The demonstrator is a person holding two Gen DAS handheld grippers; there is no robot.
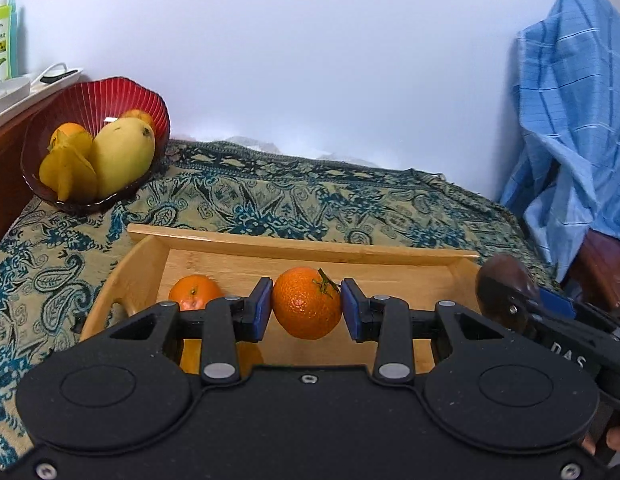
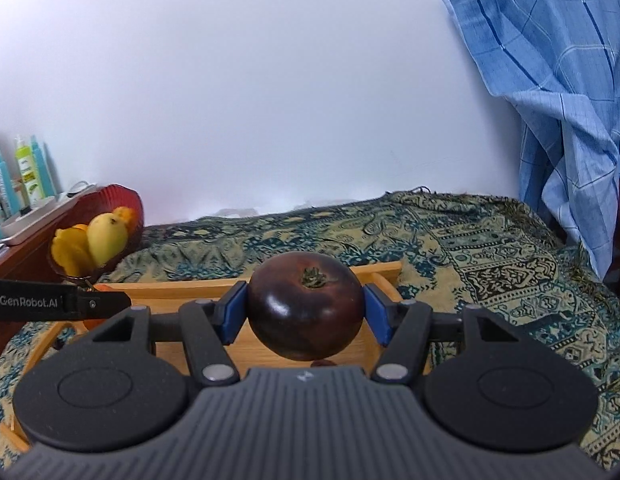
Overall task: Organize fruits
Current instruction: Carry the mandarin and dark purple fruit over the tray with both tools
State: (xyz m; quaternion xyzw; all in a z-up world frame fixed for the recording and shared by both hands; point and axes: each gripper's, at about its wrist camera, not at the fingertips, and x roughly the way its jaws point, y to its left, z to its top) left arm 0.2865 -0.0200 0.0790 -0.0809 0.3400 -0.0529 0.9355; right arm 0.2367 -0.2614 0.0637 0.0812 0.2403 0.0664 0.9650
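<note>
Seeing bright, soft daylight, wall [image 1: 310, 60] washed out. Faint shadows only. Strong fisheye bending at edges, dark corners. Far shelf bottles [image 2: 30, 176] soft.

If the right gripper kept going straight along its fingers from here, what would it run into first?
The right gripper, shut on the dark round fruit, points slightly down over the wooden tray. Straight on, it would probably meet the tray's far rim or the patterned cloth just beyond; depth is unclear.
</note>
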